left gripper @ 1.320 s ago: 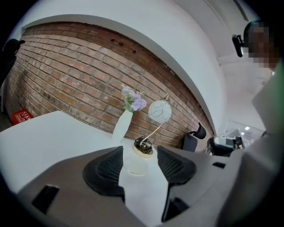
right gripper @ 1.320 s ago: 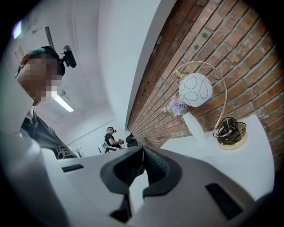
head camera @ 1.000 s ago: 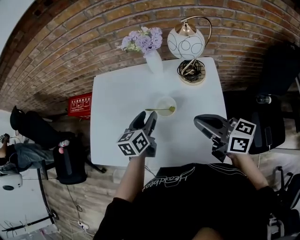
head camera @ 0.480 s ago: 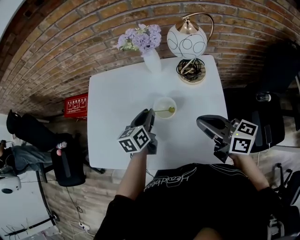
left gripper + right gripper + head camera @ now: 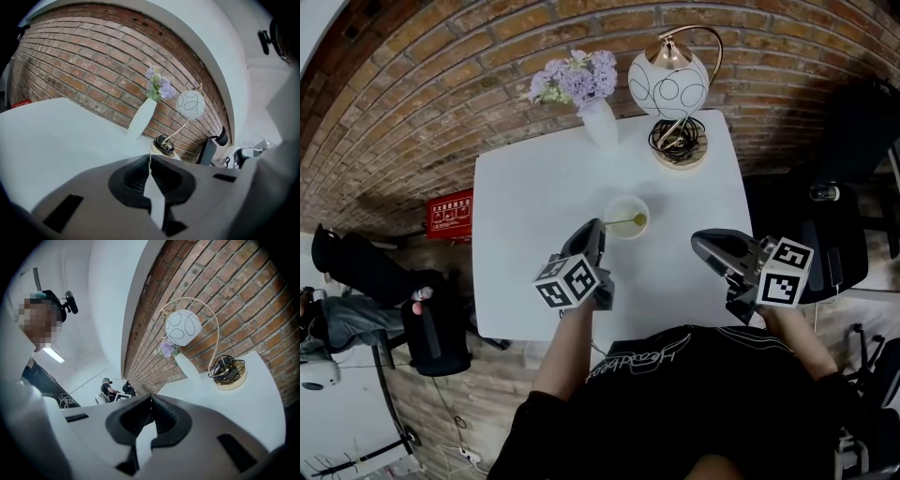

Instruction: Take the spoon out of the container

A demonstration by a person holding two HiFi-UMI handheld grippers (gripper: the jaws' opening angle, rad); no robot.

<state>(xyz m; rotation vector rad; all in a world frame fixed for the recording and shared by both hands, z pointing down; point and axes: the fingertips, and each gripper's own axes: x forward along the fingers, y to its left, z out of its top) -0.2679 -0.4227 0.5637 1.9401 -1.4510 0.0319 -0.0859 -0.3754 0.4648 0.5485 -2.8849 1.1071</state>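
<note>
Only the head view is showing the spoon (image 5: 619, 223), resting in the container (image 5: 628, 233) on the table (image 5: 525, 206). Left gripper (image 5: 596, 226) is pinching the spoon's handle end, jaws almost together. Right gripper (image 5: 699, 242) is hovering apart from both, jaws together, gripping nothing

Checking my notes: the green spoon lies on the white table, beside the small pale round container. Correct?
No. The green spoon rests in the small pale round container on the white table, not beside it; the head view shows this.
</note>
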